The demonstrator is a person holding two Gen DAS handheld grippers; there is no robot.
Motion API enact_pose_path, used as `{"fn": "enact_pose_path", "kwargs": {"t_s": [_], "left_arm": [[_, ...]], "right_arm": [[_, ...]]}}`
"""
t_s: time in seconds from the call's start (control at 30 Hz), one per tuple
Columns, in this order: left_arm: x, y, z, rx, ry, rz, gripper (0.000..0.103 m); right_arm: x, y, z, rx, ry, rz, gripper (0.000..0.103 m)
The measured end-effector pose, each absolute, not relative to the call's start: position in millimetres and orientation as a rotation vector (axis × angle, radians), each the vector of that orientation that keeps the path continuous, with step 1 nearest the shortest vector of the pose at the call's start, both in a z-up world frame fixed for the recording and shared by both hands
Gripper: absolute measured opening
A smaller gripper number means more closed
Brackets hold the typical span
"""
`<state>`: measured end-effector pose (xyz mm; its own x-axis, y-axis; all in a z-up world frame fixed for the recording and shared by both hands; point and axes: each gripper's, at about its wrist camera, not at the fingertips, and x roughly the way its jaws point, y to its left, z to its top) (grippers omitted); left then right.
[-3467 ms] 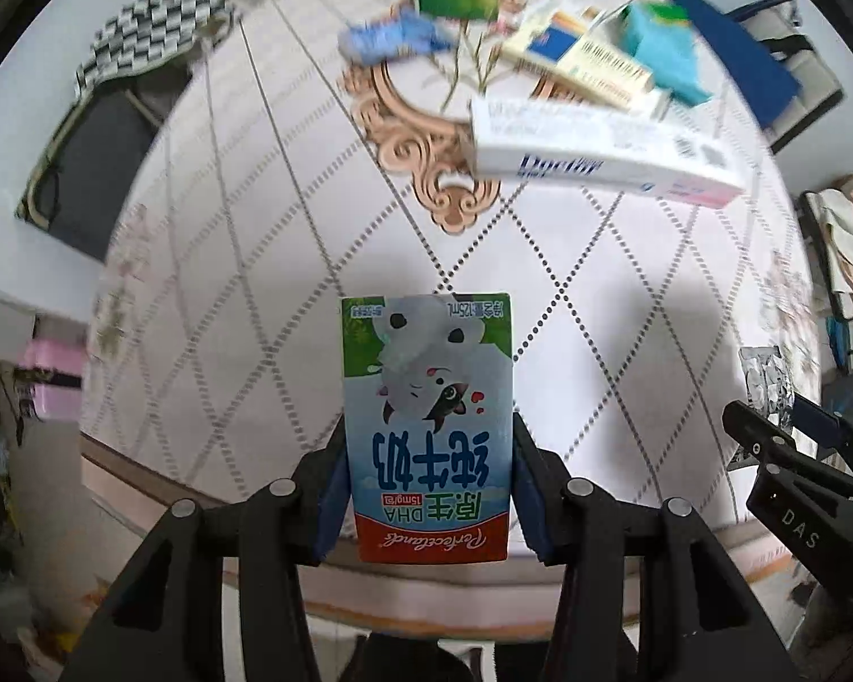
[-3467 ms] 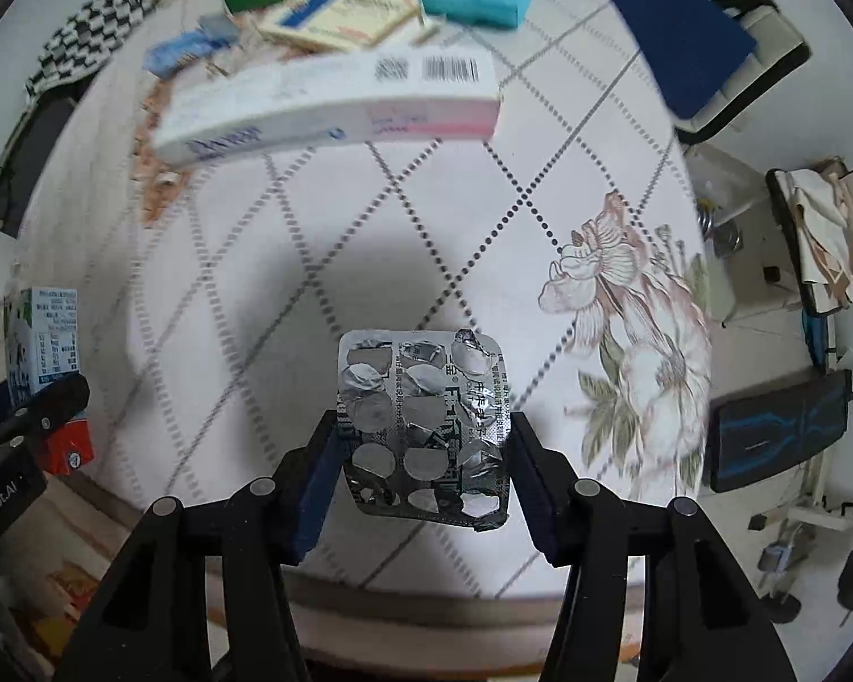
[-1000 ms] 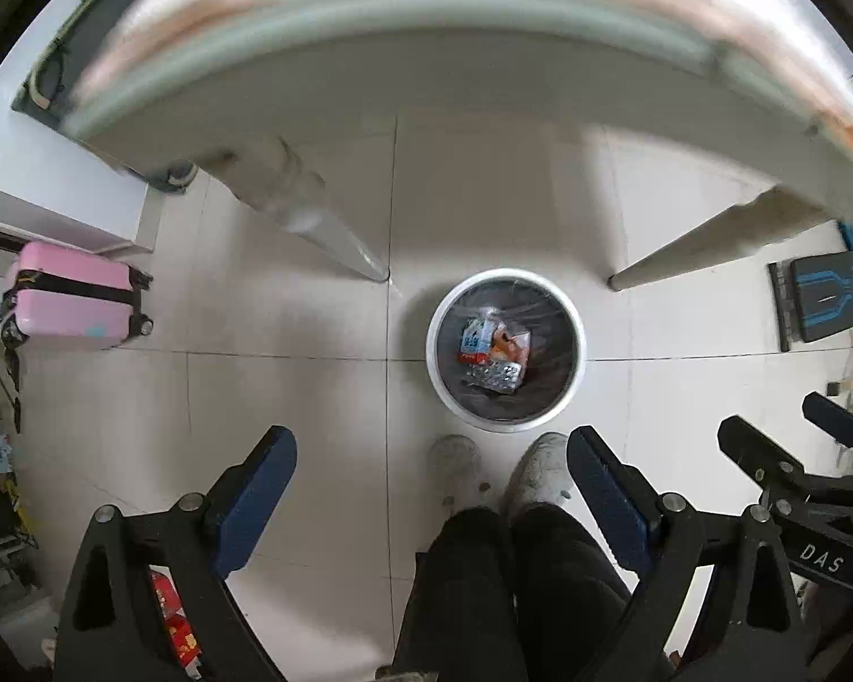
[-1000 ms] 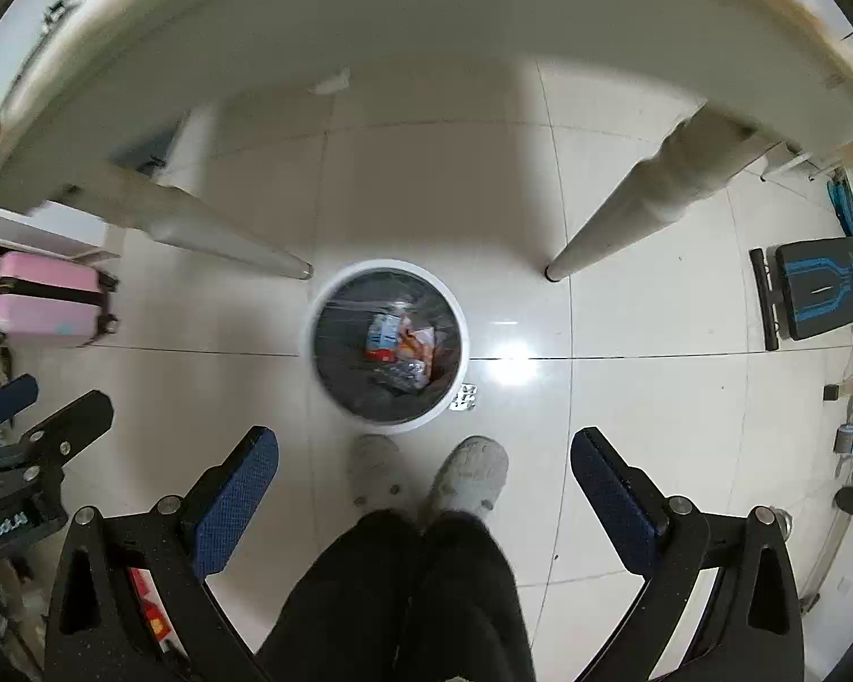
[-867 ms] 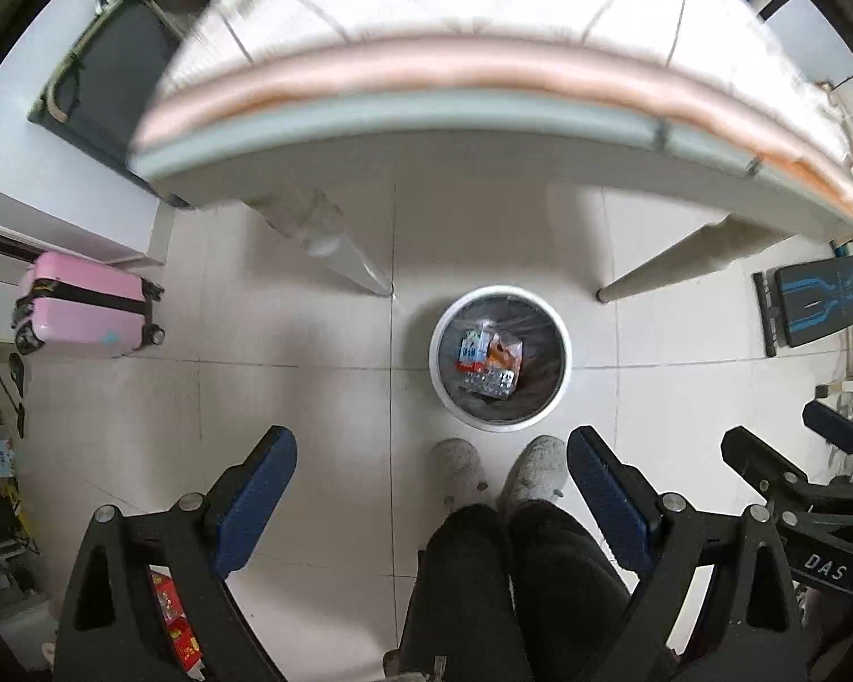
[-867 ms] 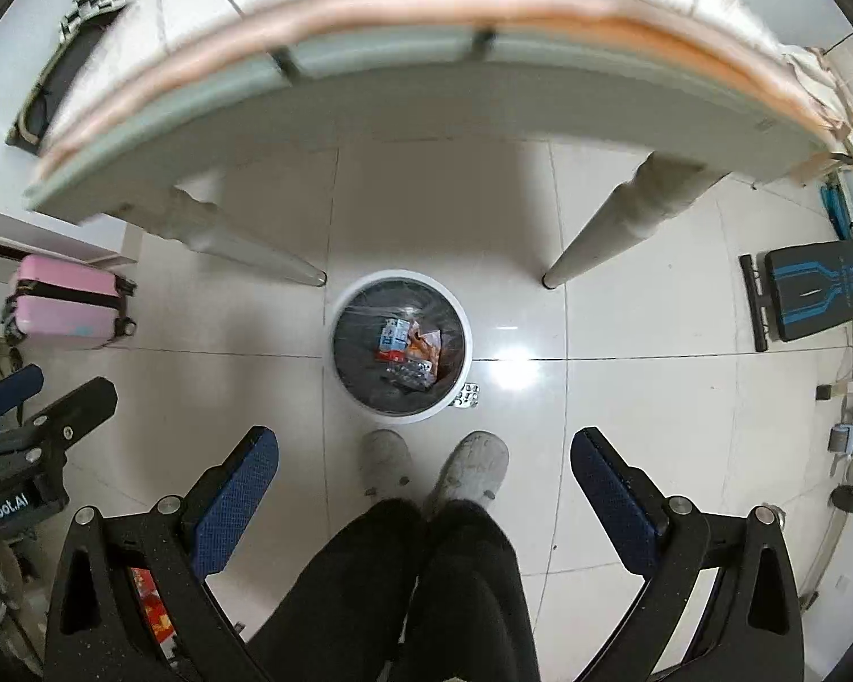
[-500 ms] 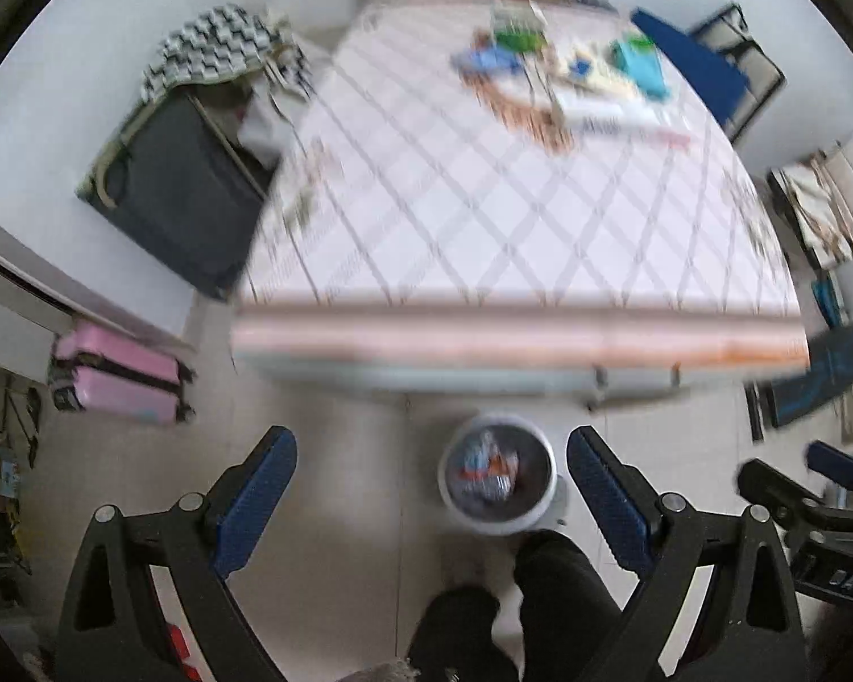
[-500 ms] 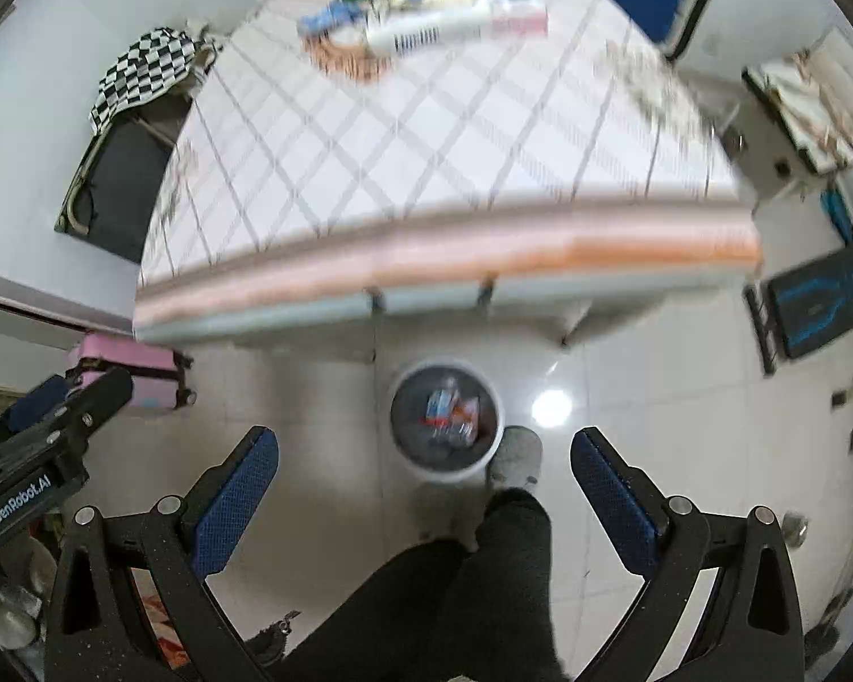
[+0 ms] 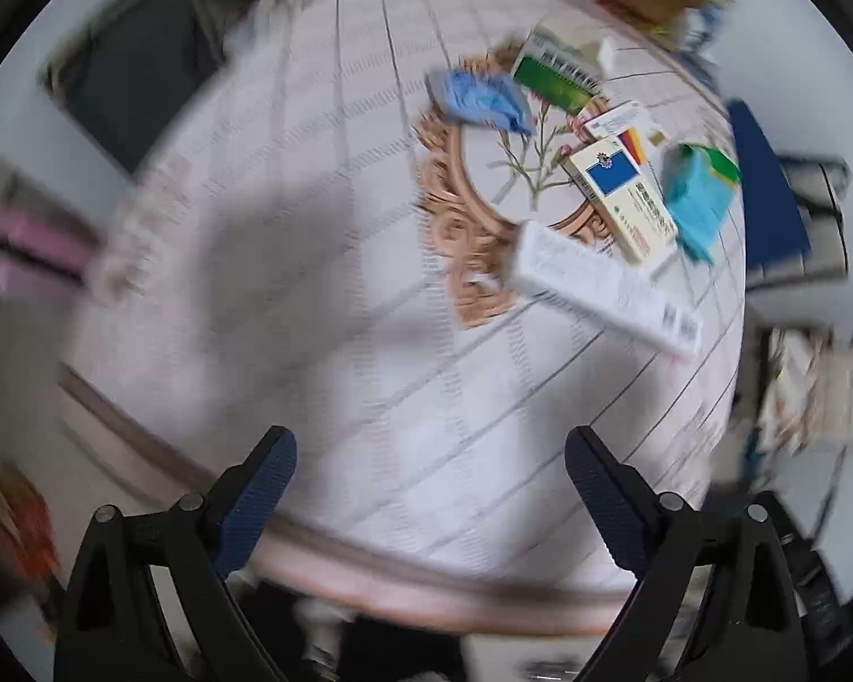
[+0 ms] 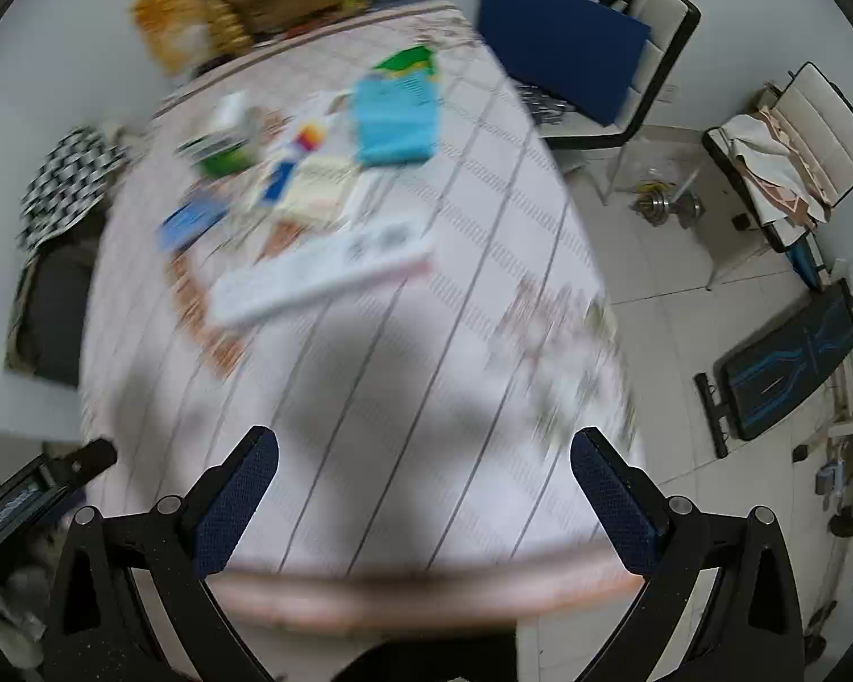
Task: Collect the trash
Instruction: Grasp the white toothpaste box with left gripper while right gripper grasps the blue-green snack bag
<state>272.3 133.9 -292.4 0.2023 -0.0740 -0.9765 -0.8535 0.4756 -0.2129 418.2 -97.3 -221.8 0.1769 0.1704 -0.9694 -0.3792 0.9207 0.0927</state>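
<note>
Both views are motion-blurred. The left gripper point(image 9: 429, 480) is seen spread wide with nothing between its blue pads, held above the near edge of the table point(image 9: 324, 307), which is covered by a white diamond-pattern cloth. The remaining trash is clustered at the far right of the table, well apart from both grippers. From left to right in the left wrist view: a crumpled blue wrapper point(image 9: 480, 99) is laid at the far left of the cluster, a green-and-white box point(image 9: 563, 71) just beside it, a long white toothpaste-style box point(image 9: 600, 284) nearest of the lot, a cream box with a blue square point(image 9: 625, 199) partly on top of its far end, and a turquoise packet point(image 9: 696, 199) at the right. The right gripper point(image 10: 423, 497) is likewise seen spread wide and empty over the near table edge point(image 10: 426, 574). In its view the long white box point(image 10: 318, 273) is seen lying crosswise in the middle, the turquoise packet point(image 10: 395, 119) beyond it, and a chair with a dark blue cushion point(image 10: 563, 40) is placed at the far right of the table.
</note>
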Motion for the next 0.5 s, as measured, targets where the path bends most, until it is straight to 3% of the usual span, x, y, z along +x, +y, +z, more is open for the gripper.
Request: {"fn": "enact_pose_path", "kwargs": {"t_s": [0.27, 0.37, 0.5], "left_arm": [[381.6, 145.9, -381.7, -1.483, 1.259, 0.682, 0.095], [402.3, 150.2, -399.7, -1.533, 1.252, 0.745, 0.073], [413.3, 155.6, -392.3, -1.345, 1.298, 0.773, 0.063]], "right_arm": [[566.3, -94.2, -288.2, -0.157, 1.416, 0.329, 0.103], [602.2, -94.4, -304.3, -0.155, 1.433, 0.308, 0.103], [629.1, -88.0, -313.1, -0.134, 1.457, 0.325, 0.103]]}}
